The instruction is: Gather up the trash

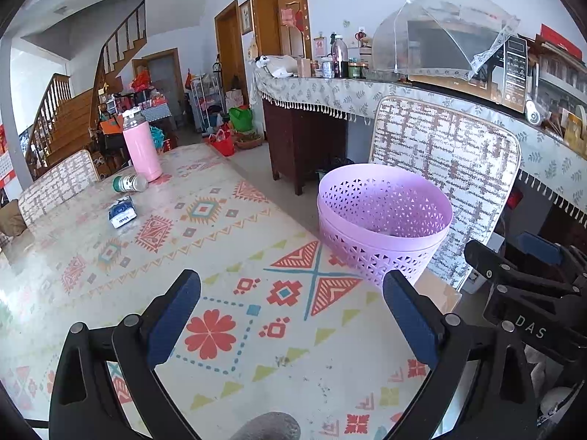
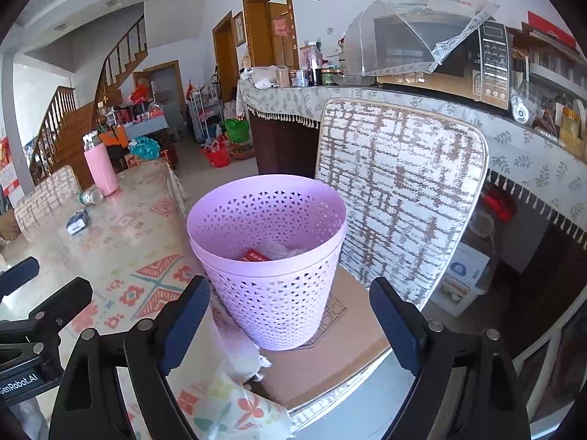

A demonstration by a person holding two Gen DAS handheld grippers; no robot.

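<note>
A lilac perforated waste basket (image 1: 381, 220) (image 2: 271, 256) stands on a chair seat beside the table. Inside it lie a red pack (image 2: 255, 255) and crumpled clear wrapping (image 2: 279, 249). On the patterned tablecloth (image 1: 220, 256), far left, lie a blue-white tissue pack (image 1: 123, 212) (image 2: 77, 222) and a small bottle on its side (image 1: 130, 183) (image 2: 91, 196). My left gripper (image 1: 291, 315) is open and empty above the table, left of the basket. My right gripper (image 2: 290, 315) is open and empty, just in front of the basket.
A pink thermos (image 1: 141, 145) (image 2: 99, 167) stands at the table's far end. A chair back (image 2: 396, 198) rises behind the basket. A sideboard (image 1: 330, 88) with a microwave and mesh food cover runs behind. Another chair (image 1: 58, 183) is at the left.
</note>
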